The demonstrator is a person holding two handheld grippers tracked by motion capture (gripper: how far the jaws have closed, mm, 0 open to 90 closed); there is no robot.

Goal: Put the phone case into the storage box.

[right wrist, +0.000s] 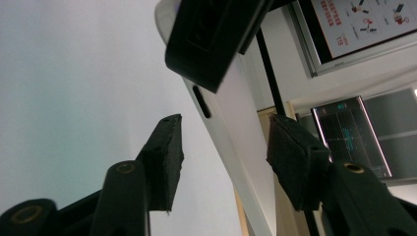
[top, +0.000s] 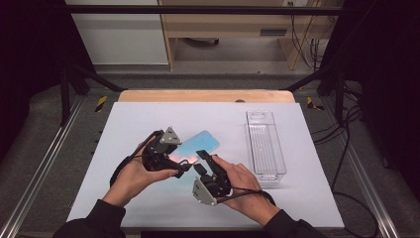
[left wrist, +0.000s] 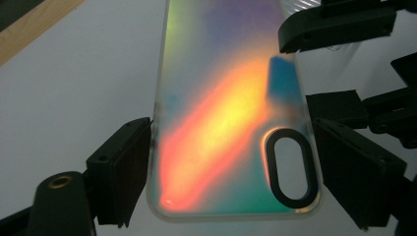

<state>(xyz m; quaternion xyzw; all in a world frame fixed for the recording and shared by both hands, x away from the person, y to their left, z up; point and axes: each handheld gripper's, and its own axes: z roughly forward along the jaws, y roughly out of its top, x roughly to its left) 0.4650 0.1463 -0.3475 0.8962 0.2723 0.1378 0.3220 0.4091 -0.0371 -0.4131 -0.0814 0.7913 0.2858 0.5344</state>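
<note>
Phone case: thin, see-through at the rim, back face shimmering in bands of teal, green, yellow, orange and red. Black-ringed oval camera cutout near one corner. In the right gripper view the case is seen edge-on, a pale white side wall with a small dark slot in it.

Place: in the high view the case sits over the middle of the white mat, long axis running from about 7 o'clock to 1 o'clock, one end raised between the two grippers.

Left gripper: at 9 o'clock of the case's near end, jaws clamped across the case's width, pads pressed on both long edges in its own view.

Right gripper: at 5 o'clock of the case, jaws half wide, one either side of the case's edge, gaps showing on both sides; not pressing.

Clear plastic bin: at 3 o'clock of the case, well apart, lying lengthwise on the mat.

Wooden table edge: at 12 o'clock, beyond the mat.
</note>
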